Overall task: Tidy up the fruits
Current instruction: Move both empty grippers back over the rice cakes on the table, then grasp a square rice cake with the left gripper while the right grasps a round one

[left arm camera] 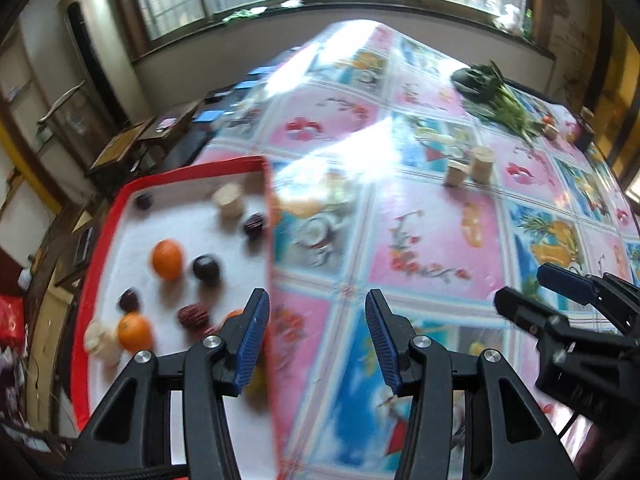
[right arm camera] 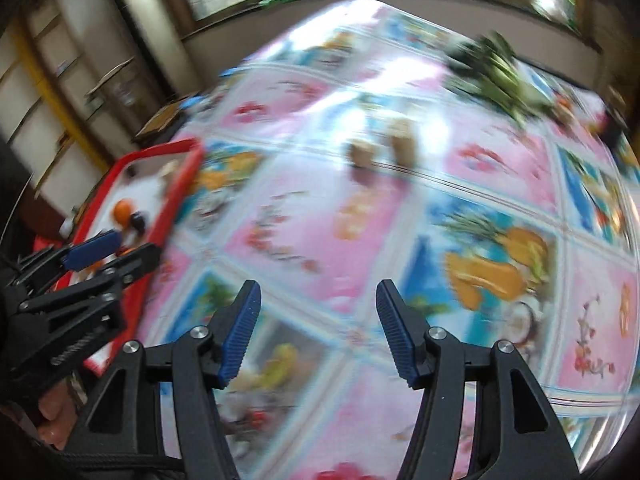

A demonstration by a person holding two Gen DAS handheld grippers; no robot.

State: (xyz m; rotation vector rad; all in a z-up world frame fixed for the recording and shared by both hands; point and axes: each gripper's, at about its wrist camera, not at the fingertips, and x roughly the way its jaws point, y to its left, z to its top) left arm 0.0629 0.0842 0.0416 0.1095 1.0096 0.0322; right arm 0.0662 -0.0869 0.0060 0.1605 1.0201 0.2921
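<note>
A red-rimmed white tray (left arm camera: 192, 170) lies on the left of the table. It holds two oranges (left arm camera: 167, 259), several dark plums (left arm camera: 206, 269), reddish-brown fruits (left arm camera: 193, 317) and pale cylinders (left arm camera: 229, 199). My left gripper (left arm camera: 316, 308) is open and empty, with its left finger over the tray's right rim. My right gripper (right arm camera: 318, 292) is also open and empty, above the bare tablecloth. Each shows in the other's view: the right gripper (left arm camera: 520, 284) at the right edge, the left gripper (right arm camera: 136, 244) in front of the tray (right arm camera: 176, 200). The right wrist view is blurred.
A glossy pink and blue fruit-print cloth (left arm camera: 420, 240) covers the table. Two pale cylinders (left arm camera: 470, 168) stand mid-table, and leafy greens (left arm camera: 492, 92) lie at the far right. Windows, a tall cabinet and low furniture stand beyond the table's far and left edges.
</note>
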